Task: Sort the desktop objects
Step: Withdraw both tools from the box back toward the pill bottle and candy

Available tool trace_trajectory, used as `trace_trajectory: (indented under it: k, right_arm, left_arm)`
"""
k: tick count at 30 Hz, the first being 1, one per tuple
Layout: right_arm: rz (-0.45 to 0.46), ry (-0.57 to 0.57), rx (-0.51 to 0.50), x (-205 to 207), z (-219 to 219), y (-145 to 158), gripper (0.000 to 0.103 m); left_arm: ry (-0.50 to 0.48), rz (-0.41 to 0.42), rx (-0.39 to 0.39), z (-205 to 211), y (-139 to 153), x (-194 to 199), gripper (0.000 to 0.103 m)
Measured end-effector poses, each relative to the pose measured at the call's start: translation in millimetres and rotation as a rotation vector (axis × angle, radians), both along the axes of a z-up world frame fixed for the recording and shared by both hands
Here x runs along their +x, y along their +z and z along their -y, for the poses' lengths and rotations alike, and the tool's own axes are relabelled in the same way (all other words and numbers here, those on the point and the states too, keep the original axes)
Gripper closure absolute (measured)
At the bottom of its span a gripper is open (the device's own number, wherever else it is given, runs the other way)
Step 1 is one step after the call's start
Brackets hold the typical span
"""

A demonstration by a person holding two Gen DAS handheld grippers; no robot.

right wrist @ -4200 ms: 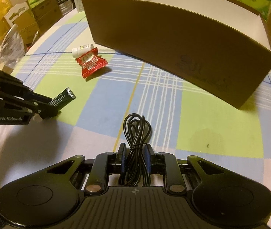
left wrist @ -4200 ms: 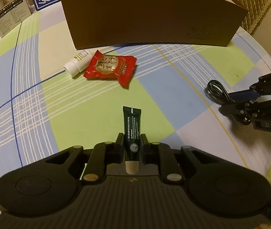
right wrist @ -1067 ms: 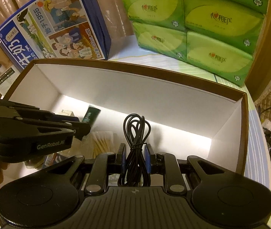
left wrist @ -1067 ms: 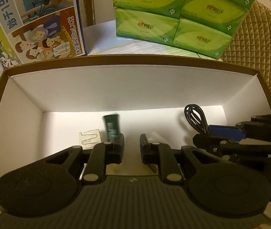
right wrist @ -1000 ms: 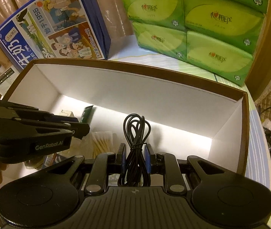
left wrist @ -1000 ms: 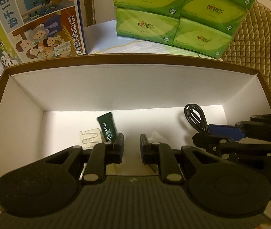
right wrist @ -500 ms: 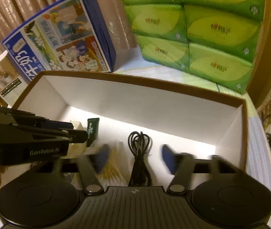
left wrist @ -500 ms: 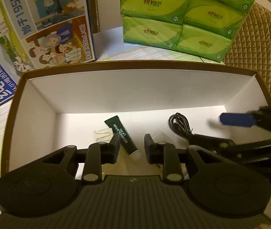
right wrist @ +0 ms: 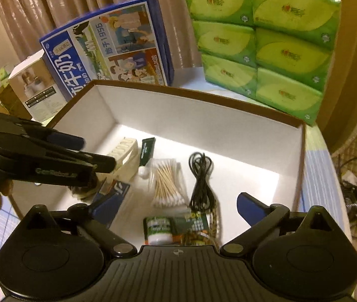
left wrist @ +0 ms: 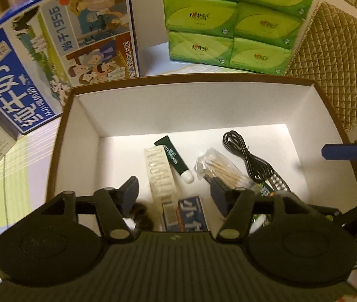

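With both drops looking done, the left hand-held gripper (left wrist: pixel 174 195) and right hand-held gripper (right wrist: pixel 172 210) are opening empty over the box (left wrist: pixel 193 81), tube (left wrist: pixel 174 158) and cable (left wrist: pixel 247 157) lying on its floor, so probably best lifting straight clear of the walls.

Black ribbed tongs (left wrist: pixel 174 192), blue pads (right wrist: pixel 247 207)

- Left wrist cam sits behind its own fingers (left wrist: pixel 130 192), looking steeply down into the open box (left wrist: pixel 183 78) from close above.
- Right wrist cam does likewise, angled from the right.
- Both share the box interior and green tissue packs (right wrist: pixel 261 37).
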State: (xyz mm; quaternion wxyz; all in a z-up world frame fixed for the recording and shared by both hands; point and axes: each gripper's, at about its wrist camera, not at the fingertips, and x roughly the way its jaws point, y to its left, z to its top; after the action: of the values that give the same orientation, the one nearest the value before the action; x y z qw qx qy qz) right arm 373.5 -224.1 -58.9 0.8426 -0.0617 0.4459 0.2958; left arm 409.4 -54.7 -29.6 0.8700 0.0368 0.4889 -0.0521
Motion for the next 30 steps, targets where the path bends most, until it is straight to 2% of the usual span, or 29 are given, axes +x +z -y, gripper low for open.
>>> trace_trajectory:
  k: [15,22,30]
  right_arm:
    - [0.043,-0.116,0.004,-55.0,22.0,27.7,0.002]
    - [0.061,-0.147,0.018,-78.9,27.8,39.2,0.002]
    - [0.081,-0.157,0.05,-110.4,31.4,50.1,0.002]
  left_arm:
    - [0.059,0.069,0.031,-13.1,35.6,-73.4,0.022]
    - [0.092,0.091,0.003,-22.1,49.5,-107.1,0.019]
    - [0.104,0.111,0.01,-23.8,57.6,-145.7,0.016]
